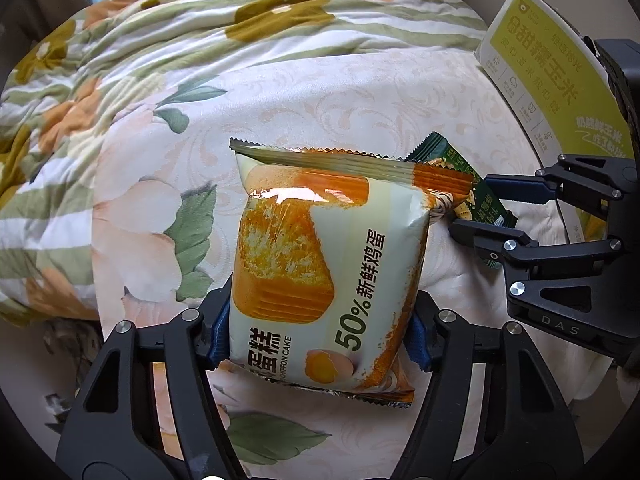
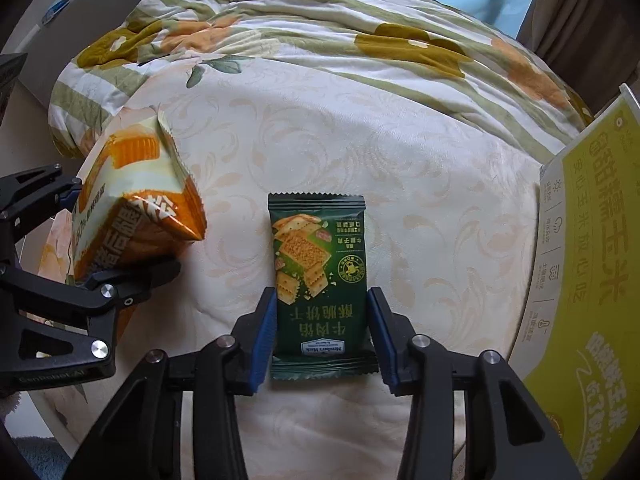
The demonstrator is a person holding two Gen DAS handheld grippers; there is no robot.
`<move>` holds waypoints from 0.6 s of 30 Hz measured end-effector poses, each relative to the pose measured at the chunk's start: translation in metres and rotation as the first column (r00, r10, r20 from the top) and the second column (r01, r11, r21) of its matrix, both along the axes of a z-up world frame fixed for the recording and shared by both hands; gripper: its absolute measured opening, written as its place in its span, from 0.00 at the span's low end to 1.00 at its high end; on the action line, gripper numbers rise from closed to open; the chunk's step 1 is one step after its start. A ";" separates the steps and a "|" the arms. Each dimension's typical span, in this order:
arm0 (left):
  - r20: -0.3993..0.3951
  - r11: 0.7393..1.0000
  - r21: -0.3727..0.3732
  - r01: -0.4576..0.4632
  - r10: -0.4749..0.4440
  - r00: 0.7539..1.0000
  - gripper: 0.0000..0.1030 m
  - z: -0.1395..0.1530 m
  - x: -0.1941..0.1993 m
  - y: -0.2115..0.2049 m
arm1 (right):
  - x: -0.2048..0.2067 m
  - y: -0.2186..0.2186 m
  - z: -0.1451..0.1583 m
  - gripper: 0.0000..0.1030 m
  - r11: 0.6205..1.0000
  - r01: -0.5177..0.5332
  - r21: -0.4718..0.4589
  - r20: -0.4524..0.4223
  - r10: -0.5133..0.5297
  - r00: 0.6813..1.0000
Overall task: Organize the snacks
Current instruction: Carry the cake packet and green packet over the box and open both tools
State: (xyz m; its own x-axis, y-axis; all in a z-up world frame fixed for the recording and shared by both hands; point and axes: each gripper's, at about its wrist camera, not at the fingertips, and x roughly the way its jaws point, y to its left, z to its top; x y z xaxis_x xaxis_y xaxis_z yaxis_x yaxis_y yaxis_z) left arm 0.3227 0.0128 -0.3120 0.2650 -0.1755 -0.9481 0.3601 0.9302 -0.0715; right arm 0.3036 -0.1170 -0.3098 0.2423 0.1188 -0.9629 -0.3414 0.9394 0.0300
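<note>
The left gripper point(image 1: 320, 328) clamps the orange chiffon cake pack point(image 1: 324, 264) by its sides, on the cream bedspread point(image 2: 400, 184). Just right of that pack lies the green cracker packet point(image 2: 318, 280) — the right gripper point(image 2: 322, 332) brackets it, pads apparently touching its edges (grip uncertain). Beyond the packet stands a yellow-green carton point(image 2: 592, 264).
</note>
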 end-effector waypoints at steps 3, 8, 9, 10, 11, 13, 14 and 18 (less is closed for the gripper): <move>0.002 1.000 -0.012 -0.023 0.023 1.000 0.60 0.004 0.000 0.006 | -0.004 -0.002 0.000 0.39 0.999 0.031 0.025 0.014 -0.031 0.999; 0.043 0.998 -0.045 -0.046 0.048 0.998 0.60 0.037 -0.004 0.015 | -0.015 -0.007 0.020 0.39 0.994 0.089 0.068 0.050 -0.092 0.994; 0.056 0.997 -0.051 -0.051 0.054 0.997 0.60 0.048 -0.005 0.016 | -0.019 -0.008 0.029 0.39 0.992 0.101 0.081 0.061 -0.106 0.992; 0.068 0.997 -0.057 -0.056 0.060 0.996 0.60 0.058 -0.006 0.016 | -0.022 -0.010 0.039 0.39 0.989 0.113 0.094 0.074 -0.121 0.990; 0.080 0.996 -0.064 -0.060 0.065 0.995 0.60 0.070 -0.007 0.015 | -0.025 -0.013 0.050 0.39 0.987 0.125 0.103 0.090 -0.134 0.987; 0.110 0.995 -0.081 -0.062 0.071 0.991 0.60 0.095 -0.009 0.010 | -0.033 -0.018 0.076 0.39 0.982 0.147 0.121 0.128 -0.163 0.978; 0.123 0.994 -0.089 -0.057 0.068 0.990 0.60 0.107 -0.010 0.005 | -0.037 -0.023 0.091 0.39 0.977 0.161 0.138 0.148 -0.181 0.972; 0.178 0.994 -0.109 -0.011 0.030 0.984 0.60 0.153 -0.015 -0.030 | -0.053 -0.045 0.148 0.39 0.960 0.202 0.192 0.234 -0.245 0.941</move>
